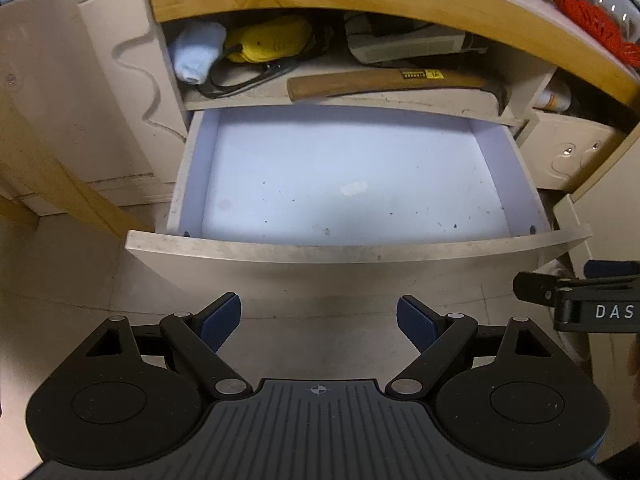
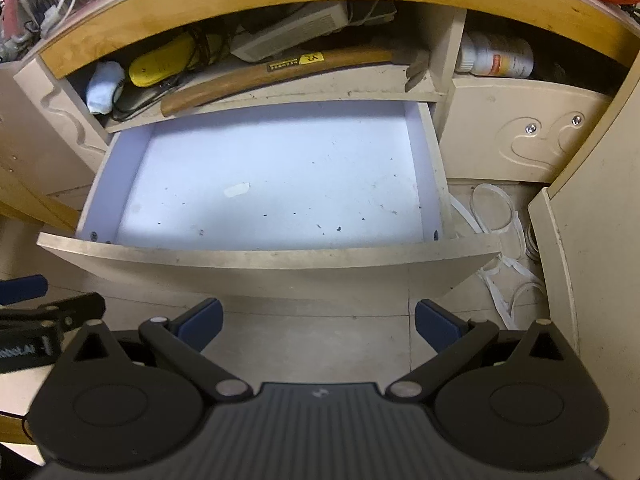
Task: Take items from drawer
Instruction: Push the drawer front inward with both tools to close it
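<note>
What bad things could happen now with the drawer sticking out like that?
1. The open drawer juts into the space just ahead of both open grippers, so a forward move could bump its front panel.
2. The hammer lies on the shelf above with its handle end near the edge; a knock might tip it into the drawer.
3. White straps lie loose on the floor beside the drawer and might snag the right gripper.

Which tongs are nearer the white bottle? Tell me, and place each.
Right. The right tongs hang open before the drawer, with the bottle up and right of them. The left tongs sit further left, open, so the bottle lies farther off to their right.
</note>
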Demonstrator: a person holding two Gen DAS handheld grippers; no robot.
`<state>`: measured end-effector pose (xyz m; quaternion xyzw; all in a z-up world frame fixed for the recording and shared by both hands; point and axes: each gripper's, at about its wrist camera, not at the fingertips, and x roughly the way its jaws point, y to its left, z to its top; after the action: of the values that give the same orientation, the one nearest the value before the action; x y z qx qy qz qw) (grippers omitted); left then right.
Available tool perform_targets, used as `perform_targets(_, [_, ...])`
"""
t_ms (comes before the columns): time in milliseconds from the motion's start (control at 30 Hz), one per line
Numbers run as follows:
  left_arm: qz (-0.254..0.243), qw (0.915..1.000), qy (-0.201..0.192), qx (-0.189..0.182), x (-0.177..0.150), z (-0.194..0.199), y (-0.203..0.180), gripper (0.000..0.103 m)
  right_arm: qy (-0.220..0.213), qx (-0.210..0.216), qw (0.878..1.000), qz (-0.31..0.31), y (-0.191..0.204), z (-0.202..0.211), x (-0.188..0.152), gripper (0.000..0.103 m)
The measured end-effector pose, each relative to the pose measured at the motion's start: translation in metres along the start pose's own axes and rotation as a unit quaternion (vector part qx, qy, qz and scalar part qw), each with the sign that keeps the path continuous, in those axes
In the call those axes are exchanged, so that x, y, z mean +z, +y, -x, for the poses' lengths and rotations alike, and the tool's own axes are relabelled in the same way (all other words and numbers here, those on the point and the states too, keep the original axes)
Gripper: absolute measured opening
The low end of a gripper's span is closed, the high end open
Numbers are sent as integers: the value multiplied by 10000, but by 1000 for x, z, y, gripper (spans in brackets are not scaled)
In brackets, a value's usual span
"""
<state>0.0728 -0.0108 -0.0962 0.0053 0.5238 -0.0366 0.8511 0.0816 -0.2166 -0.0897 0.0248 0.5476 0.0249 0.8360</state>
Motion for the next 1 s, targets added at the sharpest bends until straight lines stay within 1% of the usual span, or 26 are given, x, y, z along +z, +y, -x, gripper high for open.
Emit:
perform_targets(167, [-112,9999,-118,47,1,-16,-6,86,-16,-44,10000,10,-2,-11,1,103])
perform_targets(267, [-8,9999,-112,6,1,-28,-6,86,-18,-55,10000,-20,-6,-20,1,103])
perform_targets(367, [13,10000,-88,-3,1,-41,-8,86,-6,-58,9999,-83,-8,-32,1,103])
perform_targets(533, [40,10000,-32,26,0,-58,-7,86,7,-158,9999,16,-4,-56,0,103])
perform_targets(833, [93,9999,76,75,0,-87,-6,86,51,-205,9998,27,-3,-71,-1,103])
perform_targets(1000, [126,9997,171,126,-1,-94,-2,86,78,-229,9997,28,-3,-80,-1,103])
